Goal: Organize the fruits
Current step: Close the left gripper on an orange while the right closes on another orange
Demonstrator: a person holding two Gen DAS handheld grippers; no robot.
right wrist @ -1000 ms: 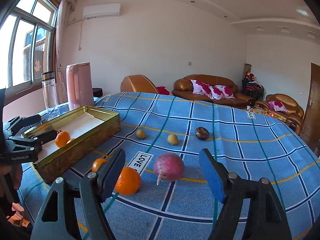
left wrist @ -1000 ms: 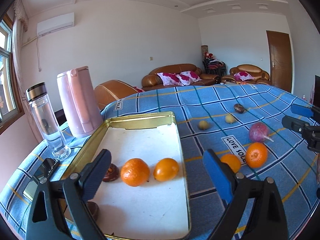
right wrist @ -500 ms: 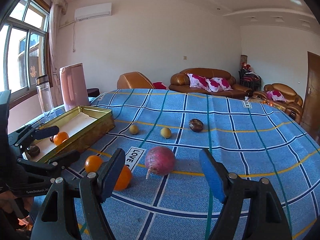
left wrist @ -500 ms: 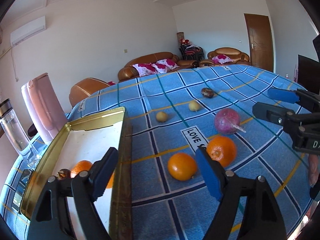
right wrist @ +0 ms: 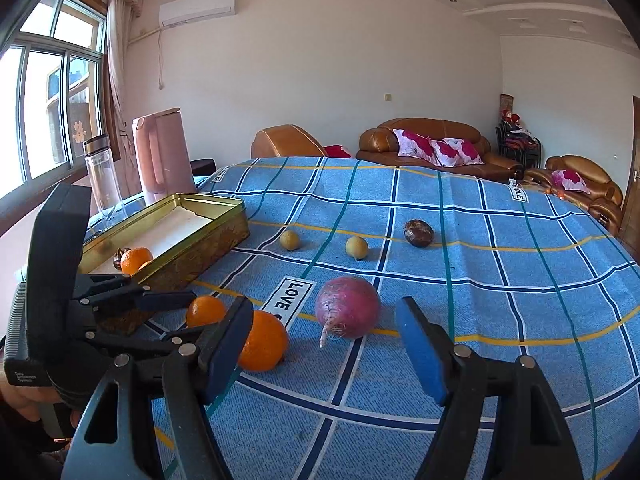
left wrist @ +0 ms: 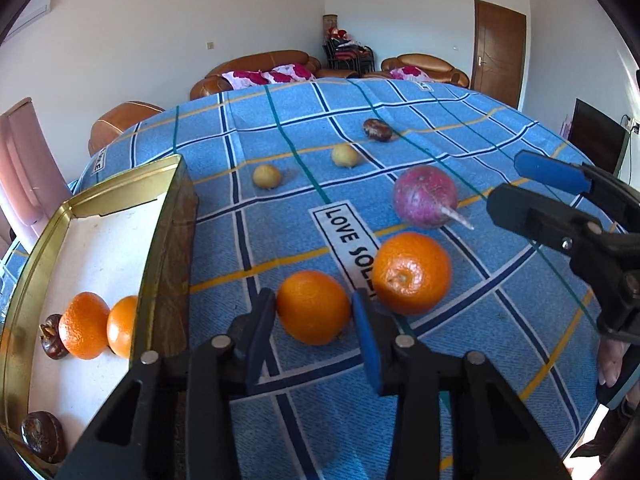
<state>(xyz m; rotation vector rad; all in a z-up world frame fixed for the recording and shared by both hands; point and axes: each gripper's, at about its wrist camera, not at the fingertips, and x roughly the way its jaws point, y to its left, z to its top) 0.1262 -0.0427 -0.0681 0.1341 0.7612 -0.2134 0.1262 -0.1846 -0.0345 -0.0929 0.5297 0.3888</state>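
Left tool (left wrist: 314,316) closing w/ small orange (left wrist: 313,307) btwn jaws, beside gold tin (left wrist: 168,240); right tool (right wrist: 324,340) hanging half-open, empty

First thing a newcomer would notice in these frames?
Probably the left tongs, closing around a small orange on the blue checked tablecloth, just beside the gold tin tray. Next, the bigger orange and the purple radish-like root right behind it. The right tongs stand open above the cloth, facing that root, with nothing between them.
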